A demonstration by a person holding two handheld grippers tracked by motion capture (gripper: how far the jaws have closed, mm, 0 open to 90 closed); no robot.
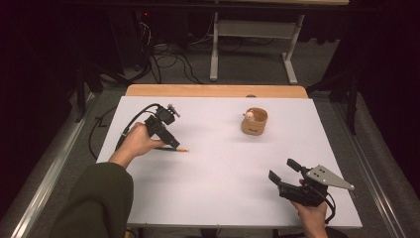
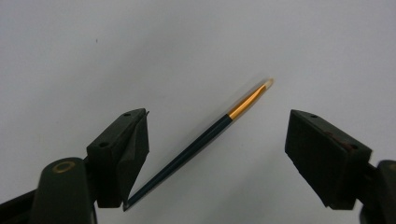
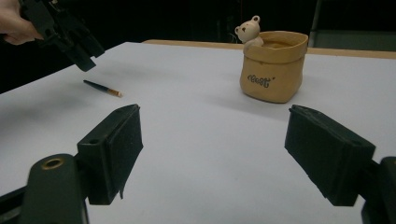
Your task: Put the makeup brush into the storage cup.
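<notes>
While our left gripper (image 2: 217,154) hangs over the left part of the white tabletop (image 1: 223,163), its fingers (image 2: 123,158) stand spread wide, with a thin paintbrush (image 2: 205,135) lying on the surface between them. In the left gripper view the brush runs slantwise: its dark handle end sits just beside the left finger, close enough that we cannot tell whether they touch, while the gold ferrule and pale tip point up and away toward the open middle. The right finger is well apart from the brush.

From the high view we see the same gripper (image 1: 171,141) tilted down at the paintbrush (image 1: 173,149), whose pale tip points toward the middle of the tabletop.

Our right gripper (image 1: 282,174) is held low near the front right edge, well apart from the brush. Its fingers (image 3: 112,149) are also spread, with nothing between them. In the right gripper view they frame a tan pouch-shaped cup (image 3: 273,65) with a small bear figure (image 3: 248,30) peeking over its rim; the cup stands upright toward the far right of the tabletop (image 3: 187,121).
</notes>
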